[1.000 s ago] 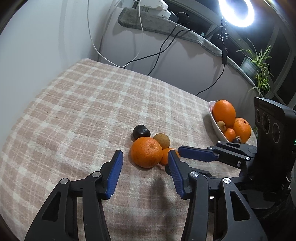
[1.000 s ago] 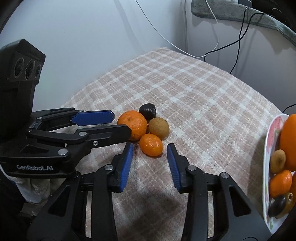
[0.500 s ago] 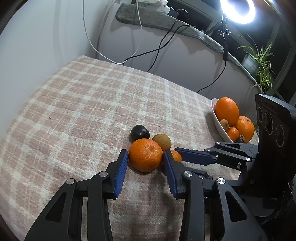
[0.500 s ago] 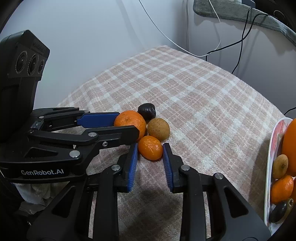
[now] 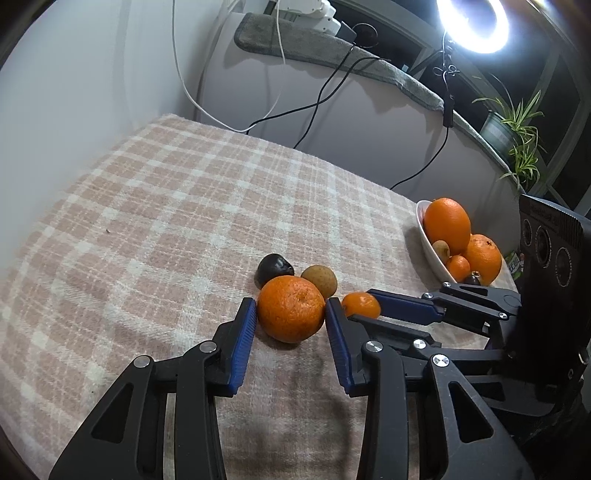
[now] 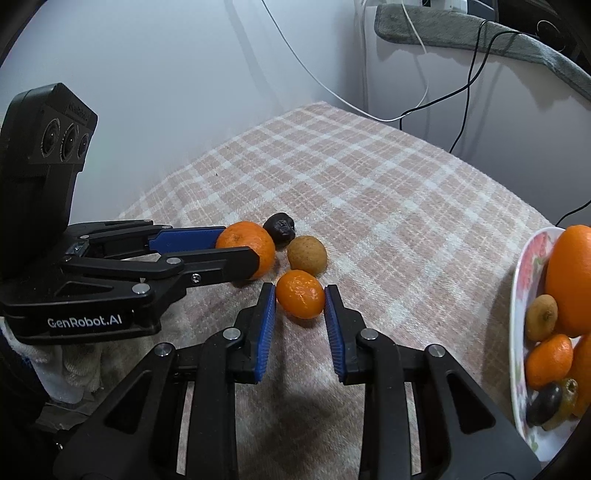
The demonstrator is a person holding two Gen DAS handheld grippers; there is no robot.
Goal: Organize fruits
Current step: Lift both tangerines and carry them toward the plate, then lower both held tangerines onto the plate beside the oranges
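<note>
On the plaid cloth lie a large orange (image 5: 290,314), a small mandarin (image 6: 300,298), a brown round fruit (image 5: 320,279) and a dark plum-like fruit (image 5: 274,268), all close together. My left gripper (image 5: 290,319) has closed its blue pads onto both sides of the large orange, which rests on the cloth. My right gripper (image 6: 300,306) has its pads against both sides of the small mandarin, also on the cloth. A white bowl (image 5: 430,243) at the right holds several oranges and small fruits.
A wall stands at the left and a white cabinet with cables and a grey towel (image 5: 332,48) at the back. A ring light (image 5: 472,22) and a potted plant (image 5: 513,129) are at the far right. The bowl also shows in the right wrist view (image 6: 517,295).
Both grippers moved forward and narrowed: the left one closed around the large orange, the right one around the small mandarin. The fruits stayed in place.
</note>
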